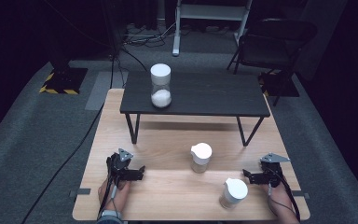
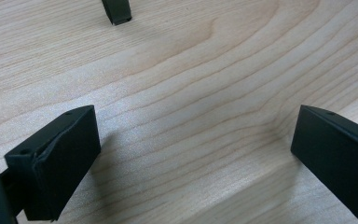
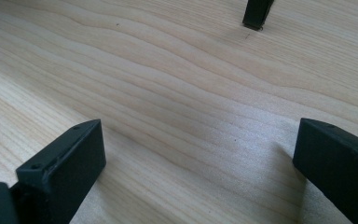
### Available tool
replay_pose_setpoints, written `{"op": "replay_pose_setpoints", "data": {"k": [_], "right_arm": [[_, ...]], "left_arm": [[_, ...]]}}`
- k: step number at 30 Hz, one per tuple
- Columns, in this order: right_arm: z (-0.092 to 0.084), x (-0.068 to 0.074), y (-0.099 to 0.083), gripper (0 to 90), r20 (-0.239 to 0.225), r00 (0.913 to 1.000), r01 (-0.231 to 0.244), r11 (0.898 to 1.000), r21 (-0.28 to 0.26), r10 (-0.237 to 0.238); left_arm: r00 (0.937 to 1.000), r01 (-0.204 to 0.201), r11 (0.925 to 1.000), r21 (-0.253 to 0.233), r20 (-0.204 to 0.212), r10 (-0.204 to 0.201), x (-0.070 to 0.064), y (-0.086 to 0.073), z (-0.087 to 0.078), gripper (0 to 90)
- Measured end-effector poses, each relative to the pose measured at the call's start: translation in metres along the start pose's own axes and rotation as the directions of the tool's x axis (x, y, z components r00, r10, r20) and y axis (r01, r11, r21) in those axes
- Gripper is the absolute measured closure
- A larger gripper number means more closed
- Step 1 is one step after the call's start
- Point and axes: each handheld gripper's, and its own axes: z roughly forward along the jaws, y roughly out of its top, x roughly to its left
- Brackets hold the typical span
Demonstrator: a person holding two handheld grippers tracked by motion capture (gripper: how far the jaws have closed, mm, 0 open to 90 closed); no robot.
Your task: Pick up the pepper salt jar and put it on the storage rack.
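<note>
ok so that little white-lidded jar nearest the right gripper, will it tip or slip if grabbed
The jar looks taller than wide, so a high push could tip it. Its clear smooth wall may slip between the jaws. The right gripper stands open beside it, not touching.

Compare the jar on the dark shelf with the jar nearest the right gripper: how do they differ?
The shelf jar stands raised on the dark shelf; the near jar stands on the wooden table beside the right gripper. The shelf jar looks taller, with white contents plain at its bottom; the near jar's contents are unclear. Both are upright, clear and white-lidded.
</note>
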Motion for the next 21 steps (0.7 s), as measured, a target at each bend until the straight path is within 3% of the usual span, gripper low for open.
{"op": "replay_pose_setpoints", "data": {"k": [6,14,21], "right_arm": [[0.0,0.001,0.0,2.2,0.008,1.0,0.0,1.0,-0.003,0.0],[-0.01,0.007,-0.009,2.1,0.017,0.9998,0.016,0.995,-0.102,-0.014],[-0.02,0.01,-0.014,2.1,0.0,1.0,0.008,0.981,-0.192,-0.008]], "left_arm": [[1.0,0.0,1.0,0.0,-0.001,0.0,0.0,0.0,0.0,1.2],[1.0,0.0,1.0,0.0,-0.001,0.0,0.0,0.0,0.0,1.2],[1.0,0.0,1.0,0.001,-0.001,0.0,0.0,0.0,0.0,1.2]]}}
